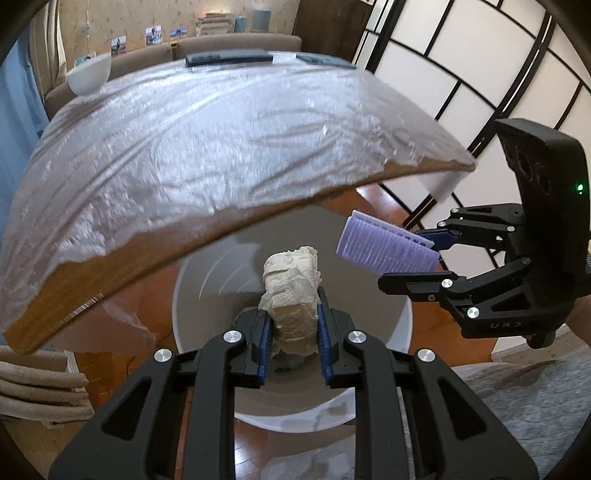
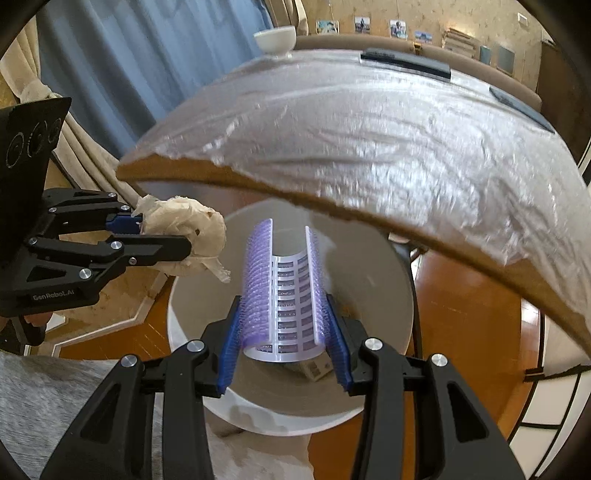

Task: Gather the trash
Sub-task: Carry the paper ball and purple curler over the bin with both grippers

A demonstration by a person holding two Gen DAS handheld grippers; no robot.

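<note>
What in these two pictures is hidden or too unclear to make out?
- Bin contents: right wrist view, the purple roller and the right gripper cover most of the inside; only a corner of a small printed box shows.
- Bin floor: left wrist view, hidden by the crumpled tissue in the left gripper.
- Photos on the wall: too small.
- Plastic table cover: blurred.

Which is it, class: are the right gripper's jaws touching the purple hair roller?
Touching. The right wrist view shows both blue pads pressed against the hair roller's bristly sides.
</note>
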